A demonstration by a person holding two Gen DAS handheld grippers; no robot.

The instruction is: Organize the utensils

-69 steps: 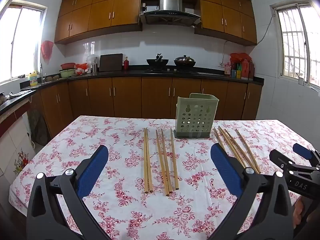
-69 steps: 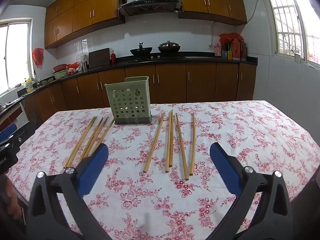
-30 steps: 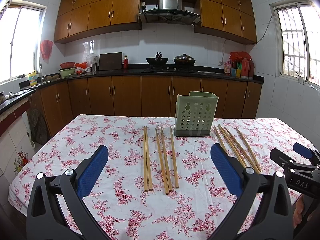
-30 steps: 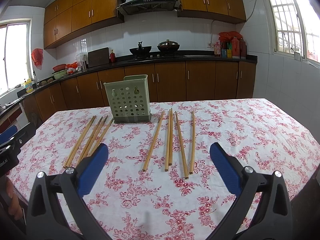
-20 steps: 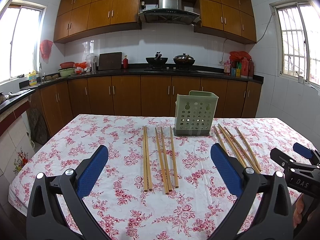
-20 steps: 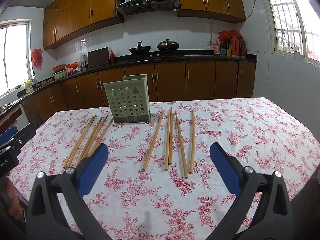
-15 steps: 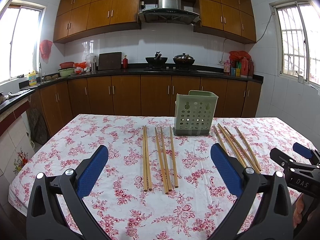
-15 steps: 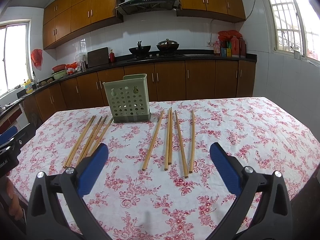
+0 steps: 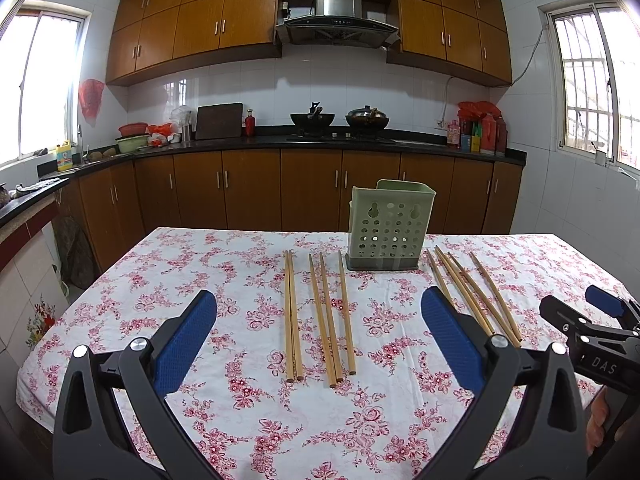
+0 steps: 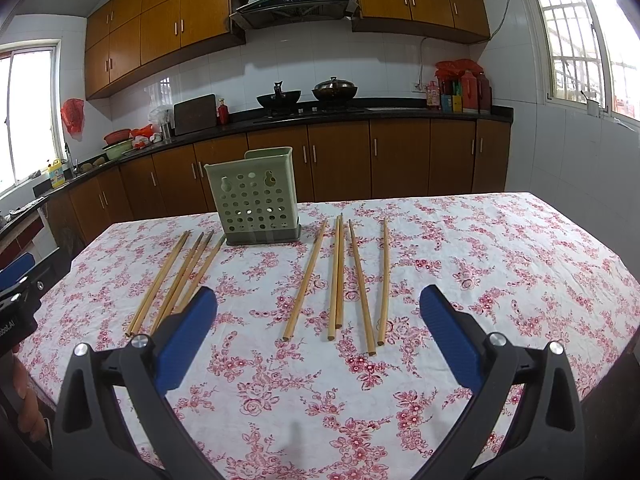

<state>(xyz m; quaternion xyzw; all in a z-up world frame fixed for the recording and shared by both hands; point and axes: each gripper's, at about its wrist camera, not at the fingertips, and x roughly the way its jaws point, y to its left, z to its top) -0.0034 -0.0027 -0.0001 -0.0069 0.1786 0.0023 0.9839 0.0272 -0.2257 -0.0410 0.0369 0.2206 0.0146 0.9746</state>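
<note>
Chopsticks lie flat on the flowered tablecloth (image 9: 224, 280) in two groups: one set of five (image 9: 320, 316) to the left of the green perforated holder (image 9: 386, 228), and a second set (image 9: 472, 288) to its right. The holder stands upright near the far edge of the table, with no utensil seen inside it.

The left gripper (image 9: 318, 340) hovers above the near end of the left group, jaws spread wide and holding nothing. The right gripper (image 10: 318, 336) is likewise spread and empty, facing the same sticks (seen from the other side).

Recommended procedure, as a judgement: lower one gripper over a single stick or a touching pair, close near the middle so it does not pivot, lift, tilt upright, and release into the holder opening. Thin round sticks may roll or slip from the pads.

Legible marking: "DAS" on the right gripper's body (image 9: 604, 364). No other writing can be read.
</note>
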